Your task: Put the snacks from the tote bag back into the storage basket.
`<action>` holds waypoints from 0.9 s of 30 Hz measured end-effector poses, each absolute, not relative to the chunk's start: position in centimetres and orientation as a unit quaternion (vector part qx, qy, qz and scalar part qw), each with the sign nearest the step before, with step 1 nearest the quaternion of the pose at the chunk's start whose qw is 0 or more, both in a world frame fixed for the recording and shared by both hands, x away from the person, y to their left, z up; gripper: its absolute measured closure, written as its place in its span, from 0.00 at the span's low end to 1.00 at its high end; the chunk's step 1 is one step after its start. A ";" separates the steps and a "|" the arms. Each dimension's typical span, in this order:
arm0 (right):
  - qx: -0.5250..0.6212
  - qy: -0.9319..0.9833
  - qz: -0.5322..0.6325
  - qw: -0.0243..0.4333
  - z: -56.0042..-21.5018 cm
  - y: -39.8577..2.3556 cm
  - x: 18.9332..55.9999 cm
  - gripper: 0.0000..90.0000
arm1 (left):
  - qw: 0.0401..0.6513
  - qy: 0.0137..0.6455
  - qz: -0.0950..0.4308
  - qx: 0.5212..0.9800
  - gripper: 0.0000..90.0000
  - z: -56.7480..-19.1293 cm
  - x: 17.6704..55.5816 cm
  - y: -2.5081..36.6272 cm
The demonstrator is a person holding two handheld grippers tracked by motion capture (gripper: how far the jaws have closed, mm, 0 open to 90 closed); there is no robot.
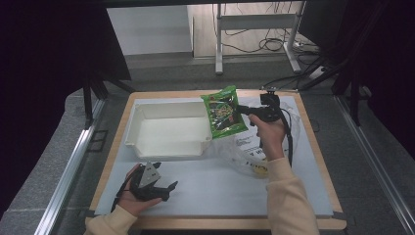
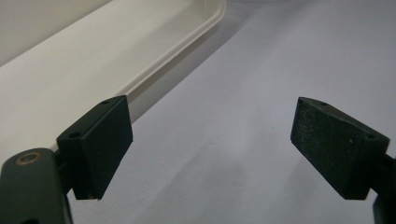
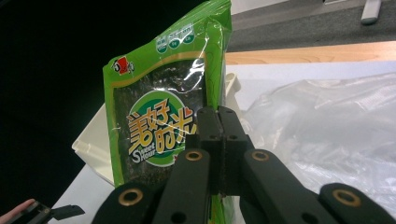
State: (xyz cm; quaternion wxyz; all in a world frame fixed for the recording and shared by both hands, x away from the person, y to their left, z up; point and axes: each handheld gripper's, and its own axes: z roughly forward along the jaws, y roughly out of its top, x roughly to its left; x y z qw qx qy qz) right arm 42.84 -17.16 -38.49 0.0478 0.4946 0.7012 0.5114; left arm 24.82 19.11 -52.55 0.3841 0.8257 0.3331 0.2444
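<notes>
Your right gripper fingers clamp the green snack packet, lifted at the white bin's three o'clock rim, deposit pending; your left gripper rests wide on the worktop.

Cream sleeves; black grippers with 2 fingers, brass-ringed screws.

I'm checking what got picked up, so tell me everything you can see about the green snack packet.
The green snack packet is a glossy, crinkled plastic pouch, bright green around a dark middle panel, with a round logo in orange and white lettering and a small red mark at its top corner. It is held up off the table, roughly upright and slightly tilted, over the right corner of the white tray. The right gripper is shut on its edge; nothing else visibly touches it.
</notes>
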 end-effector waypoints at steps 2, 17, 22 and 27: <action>0.493 0.702 0.512 0.047 -38.4 -16.9 42.9 1.00 | 0.385 0.333 0.244 0.825 0.14 -52.5 24.8 19.1; 0.485 0.702 0.519 0.039 -38.1 -15.7 43.1 1.00 | 0.383 0.333 0.243 0.827 0.14 -52.6 24.9 19.1; 0.481 0.704 0.521 0.037 -37.9 -15.0 43.2 1.00 | 0.383 0.332 0.243 0.827 0.14 -52.5 24.9 19.2; 0.477 0.706 0.522 0.037 -37.7 -14.5 43.3 1.00 | 0.384 0.333 0.243 0.826 0.14 -52.5 24.9 19.2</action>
